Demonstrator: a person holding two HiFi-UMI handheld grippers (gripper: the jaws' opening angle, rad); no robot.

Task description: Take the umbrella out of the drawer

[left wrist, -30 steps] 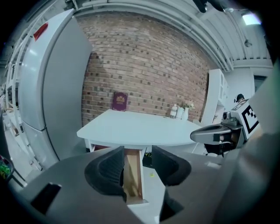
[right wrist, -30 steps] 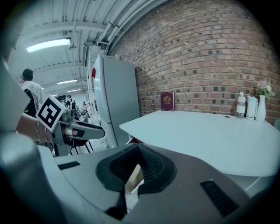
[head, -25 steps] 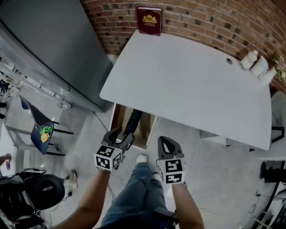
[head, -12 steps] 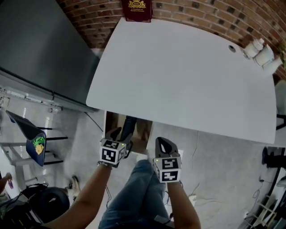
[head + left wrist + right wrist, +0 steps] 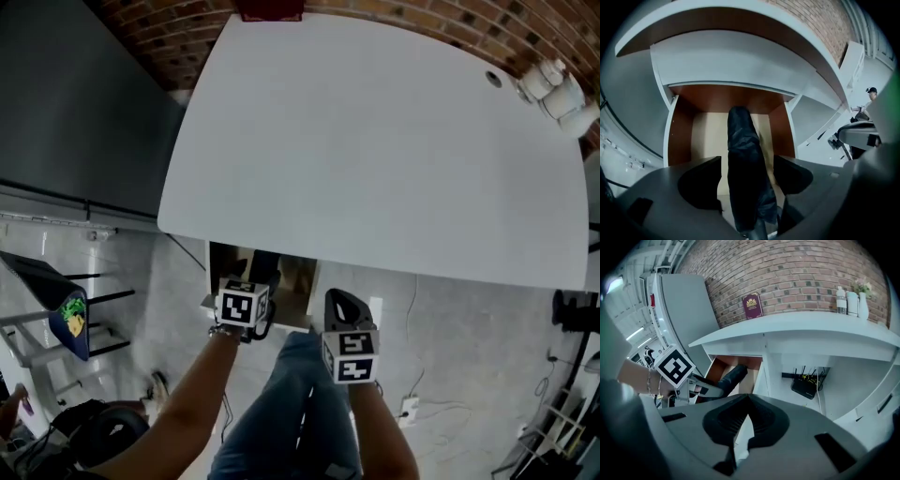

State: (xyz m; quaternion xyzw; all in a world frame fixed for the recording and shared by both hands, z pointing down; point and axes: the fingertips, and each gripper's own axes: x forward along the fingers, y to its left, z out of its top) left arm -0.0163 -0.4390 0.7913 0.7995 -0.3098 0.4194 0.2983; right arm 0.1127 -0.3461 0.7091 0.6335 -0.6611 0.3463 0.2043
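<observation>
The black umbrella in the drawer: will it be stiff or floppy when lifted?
Probably stiff along its length: the folded umbrella shows as one straight bundle in the drawer. Its loose, wrinkled cloth may shift or slip under a grip. Being roundish, it might roll.

A white table point(image 5: 375, 141) stands against a brick wall point(image 5: 797, 273), pale grey floor point(image 5: 469, 356) below, dark panel point(image 5: 75, 94) beside.

Drawer point(image 5: 298, 283) mostly hidden under table point(image 5: 375, 141); umbrella point(image 5: 744, 168) near end cut off, left gripper view; book point(image 5: 270, 9) cropped at top.
</observation>
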